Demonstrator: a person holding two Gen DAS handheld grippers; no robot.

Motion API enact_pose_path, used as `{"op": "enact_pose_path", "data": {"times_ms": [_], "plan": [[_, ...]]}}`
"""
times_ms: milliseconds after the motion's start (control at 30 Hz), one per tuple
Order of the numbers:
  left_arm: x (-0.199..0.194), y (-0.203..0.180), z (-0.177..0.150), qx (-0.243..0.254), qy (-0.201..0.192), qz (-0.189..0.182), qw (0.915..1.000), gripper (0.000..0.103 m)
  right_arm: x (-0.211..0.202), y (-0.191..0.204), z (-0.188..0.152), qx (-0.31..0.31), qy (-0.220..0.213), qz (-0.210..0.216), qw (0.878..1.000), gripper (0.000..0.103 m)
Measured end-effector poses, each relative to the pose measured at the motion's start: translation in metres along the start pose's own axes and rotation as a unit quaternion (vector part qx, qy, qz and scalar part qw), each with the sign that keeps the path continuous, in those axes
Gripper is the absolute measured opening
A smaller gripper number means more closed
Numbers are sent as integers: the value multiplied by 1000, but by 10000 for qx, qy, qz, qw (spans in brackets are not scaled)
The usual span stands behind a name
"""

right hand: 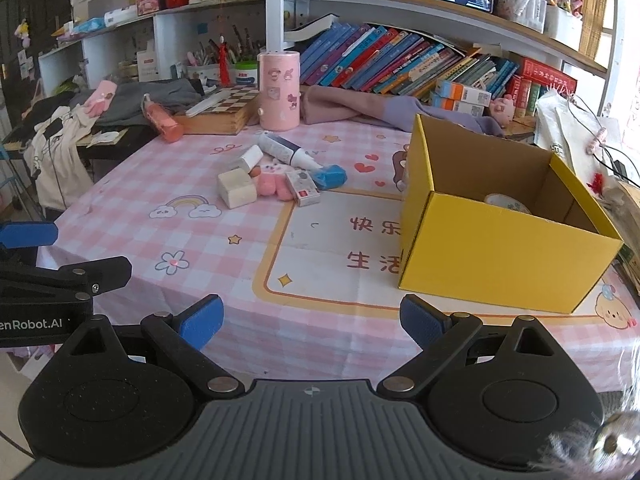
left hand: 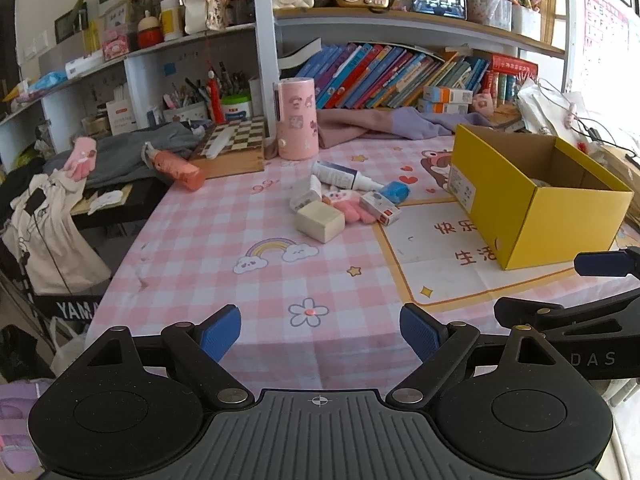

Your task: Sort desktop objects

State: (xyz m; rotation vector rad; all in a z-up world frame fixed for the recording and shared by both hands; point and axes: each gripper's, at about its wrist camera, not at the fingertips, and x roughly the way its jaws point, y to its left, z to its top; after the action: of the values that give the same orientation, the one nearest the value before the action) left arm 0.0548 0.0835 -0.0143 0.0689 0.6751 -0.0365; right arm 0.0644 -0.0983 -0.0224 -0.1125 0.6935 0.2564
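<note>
I read "快乐" and "生活" on the bench (left hand: 192,248) cloth, "YAMA" on a black stand (left hand: 76,310) at left, and "enRobot.AI" on my left gripper (right hand: 200,322) body. Both grippers tilt down over the near edge, side by side. My left gripper and right gripper (right hand: 311,326) stand wide apart, empty. The small boxes, bottle and pink glove (left hand: 348,204) lie clustered mid-bench, beside the yellow box (right hand: 500,240).

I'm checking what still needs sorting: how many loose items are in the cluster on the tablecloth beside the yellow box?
6, clustered together: cream block nearest, small white box behind it, pink glove in the middle, white tube at the back, red-marked small box, blue item rightmost. Smaller things may hide underneath.
</note>
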Motion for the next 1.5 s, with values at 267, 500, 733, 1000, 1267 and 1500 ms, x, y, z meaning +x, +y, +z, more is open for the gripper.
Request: {"op": "enact_pose_path", "data": {"times_ms": [267, 500, 733, 1000, 1267, 1500], "plan": [[14, 4, 3, -144, 146, 51, 9998, 89, 16, -2, 8, -64, 115, 88, 9999, 95], [35, 3, 14, -174, 247, 183, 9994, 89, 39, -6, 22, -191, 154, 217, 9995, 92], [62, 3, 31, -305, 372, 273, 9985, 89, 69, -15, 43, -326, 229, 393, 9984, 92], [90, 2, 48, -264, 497, 331, 9979, 89, 102, -27, 64, -290, 249, 525, 9979, 92], [114, 13, 65, -444, 555, 428, 9965, 89, 128, -27, 84, -377, 159, 619, 9972, 90], [128, 25, 74, -623, 580, 497, 9951, 89, 134, -16, 99, -661, -97, 654, 9956, 90]]}}
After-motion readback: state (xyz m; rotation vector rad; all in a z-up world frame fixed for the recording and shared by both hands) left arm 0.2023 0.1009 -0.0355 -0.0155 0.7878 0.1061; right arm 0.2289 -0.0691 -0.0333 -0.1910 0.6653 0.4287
